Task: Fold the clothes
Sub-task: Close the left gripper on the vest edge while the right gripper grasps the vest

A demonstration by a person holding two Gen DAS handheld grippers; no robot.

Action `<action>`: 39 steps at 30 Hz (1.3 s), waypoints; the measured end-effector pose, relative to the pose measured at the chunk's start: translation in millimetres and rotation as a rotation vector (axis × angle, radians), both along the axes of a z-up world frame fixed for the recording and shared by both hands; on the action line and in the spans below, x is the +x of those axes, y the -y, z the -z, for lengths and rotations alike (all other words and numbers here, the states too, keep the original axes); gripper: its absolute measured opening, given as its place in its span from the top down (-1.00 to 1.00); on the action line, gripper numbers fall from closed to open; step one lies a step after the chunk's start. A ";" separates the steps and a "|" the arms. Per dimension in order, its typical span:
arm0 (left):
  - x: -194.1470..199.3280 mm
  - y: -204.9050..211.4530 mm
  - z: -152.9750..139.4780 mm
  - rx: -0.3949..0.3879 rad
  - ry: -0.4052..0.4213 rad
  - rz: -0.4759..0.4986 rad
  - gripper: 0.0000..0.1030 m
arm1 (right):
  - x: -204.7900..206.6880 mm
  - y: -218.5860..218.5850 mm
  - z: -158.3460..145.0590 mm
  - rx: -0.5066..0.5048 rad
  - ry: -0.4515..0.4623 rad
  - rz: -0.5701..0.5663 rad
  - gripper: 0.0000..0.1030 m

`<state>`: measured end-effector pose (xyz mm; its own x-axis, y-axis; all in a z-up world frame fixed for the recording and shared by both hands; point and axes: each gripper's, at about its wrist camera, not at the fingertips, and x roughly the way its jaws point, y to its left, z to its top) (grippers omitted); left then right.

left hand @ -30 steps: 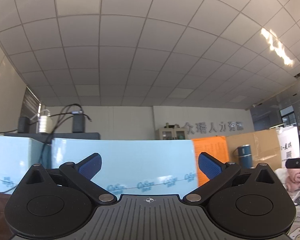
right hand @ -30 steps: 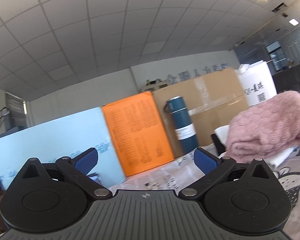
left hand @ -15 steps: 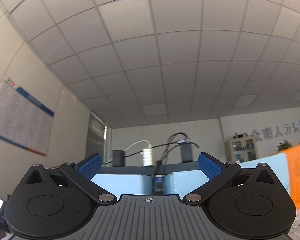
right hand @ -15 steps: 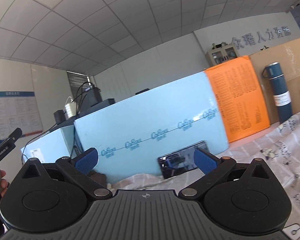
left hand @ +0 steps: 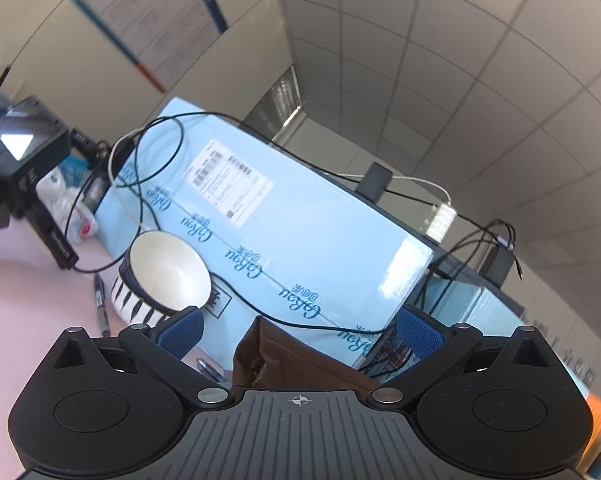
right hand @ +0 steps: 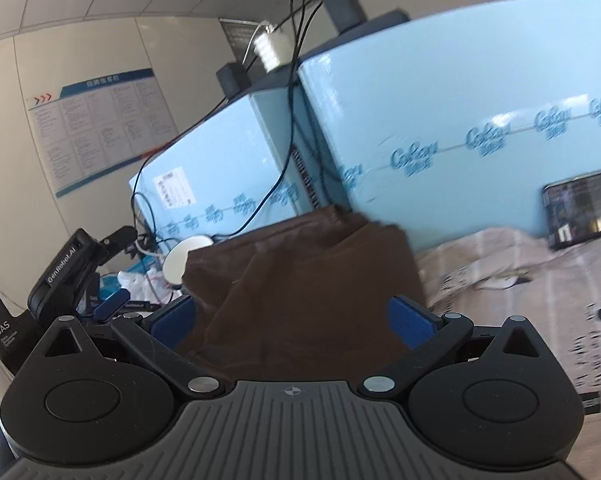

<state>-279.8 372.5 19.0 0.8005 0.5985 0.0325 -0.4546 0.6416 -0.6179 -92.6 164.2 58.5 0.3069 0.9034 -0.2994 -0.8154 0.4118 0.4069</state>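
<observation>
While both the left hand-held gripper [left hand: 298, 330] and right hand-held gripper [right hand: 292, 318] hang released over the brown garment [right hand: 304, 280], a careless reach could snag the black cable [left hand: 260, 308] or topple the striped bowl [left hand: 160, 276] beside that garment.

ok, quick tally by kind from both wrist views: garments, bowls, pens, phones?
brown garment: 1
striped bowl: 1
pen: 1
phone: 1
Total: 4
</observation>
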 end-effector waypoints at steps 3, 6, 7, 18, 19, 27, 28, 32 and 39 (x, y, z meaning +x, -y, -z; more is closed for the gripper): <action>-4.0 -12.2 7.3 -0.071 0.050 0.023 -1.00 | -6.7 -37.0 7.0 -0.038 -0.033 -0.046 -1.00; -2.8 -19.9 12.5 -0.116 0.082 0.070 -0.99 | -13.7 -65.4 10.1 -0.082 -0.043 -0.041 -1.00; -2.1 -21.8 13.7 -0.126 0.090 0.084 -0.99 | -14.9 -73.3 11.2 -0.093 -0.049 -0.036 -1.00; 4.1 -56.0 43.2 -0.333 0.350 0.330 -0.99 | -2.4 -130.4 21.1 -0.155 -0.093 0.154 -0.95; 7.6 -58.4 44.5 -0.341 0.356 0.352 -0.99 | -1.7 -133.8 20.7 -0.170 -0.085 0.169 -0.93; 34.3 -56.5 39.2 -0.297 0.217 0.413 -0.99 | 0.3 -130.9 22.1 -0.216 -0.010 0.234 -0.10; 35.2 -56.1 38.6 -0.296 0.221 0.423 -0.99 | 0.7 -127.8 21.0 -0.211 -0.009 0.223 0.16; 45.0 -60.2 30.7 -0.248 0.175 0.433 -0.99 | 1.0 -114.6 17.4 -0.222 0.002 0.224 0.64; 82.7 -65.1 22.3 -0.197 0.011 0.454 -0.91 | 4.6 -118.2 15.9 -0.236 -0.025 0.255 0.12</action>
